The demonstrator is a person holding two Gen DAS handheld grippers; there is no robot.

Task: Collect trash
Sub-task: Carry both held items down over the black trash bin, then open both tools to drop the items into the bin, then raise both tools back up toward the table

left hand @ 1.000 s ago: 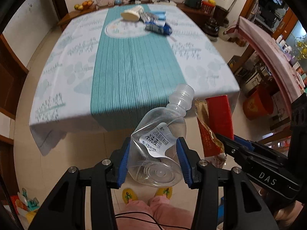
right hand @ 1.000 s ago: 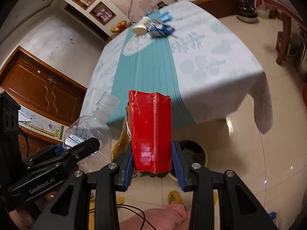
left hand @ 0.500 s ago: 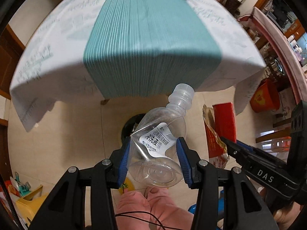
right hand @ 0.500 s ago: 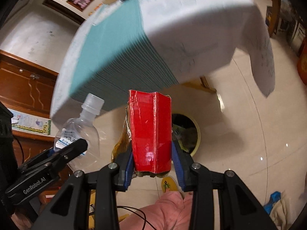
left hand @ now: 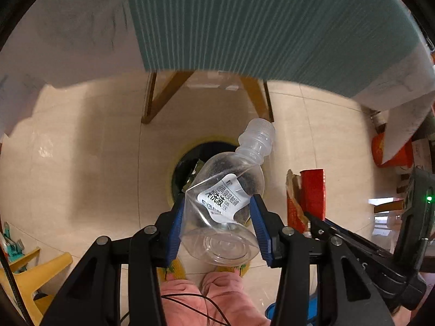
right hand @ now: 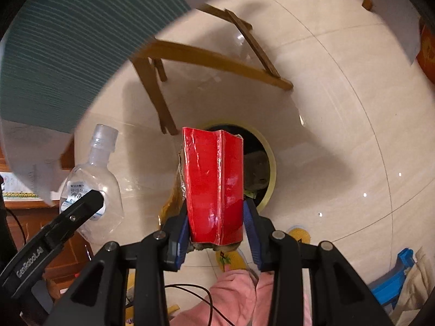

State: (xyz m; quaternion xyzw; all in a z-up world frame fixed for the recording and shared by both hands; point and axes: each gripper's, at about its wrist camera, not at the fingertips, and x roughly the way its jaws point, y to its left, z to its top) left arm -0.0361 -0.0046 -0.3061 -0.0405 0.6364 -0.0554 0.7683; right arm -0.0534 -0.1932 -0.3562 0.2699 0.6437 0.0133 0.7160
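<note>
My left gripper (left hand: 217,212) is shut on a clear plastic bottle (left hand: 231,190) with a white label, its capless neck tilted up to the right. My right gripper (right hand: 216,214) is shut on a crushed red carton (right hand: 214,187); crumpled gold wrapping sticks out at its left. Both hang above a round bin (left hand: 187,168) with a yellow rim and dark inside, standing on the tiled floor; the bin (right hand: 261,168) holds some trash. The carton (left hand: 312,193) shows at the right in the left wrist view, the bottle (right hand: 92,174) at the left in the right wrist view.
The table's teal and white cloth (left hand: 258,21) hangs overhead, with wooden table legs (left hand: 160,97) just behind the bin. A person's pink-clad legs (left hand: 209,298) and yellow slippers are below. An orange-red bucket (left hand: 391,149) stands to the right, a yellow stool (left hand: 32,277) at the lower left.
Both grippers have dropped from table-top height to below the table edge, each keeping its hold. The tabletop has slid out of view upward and the bin on the floor has come into view.
</note>
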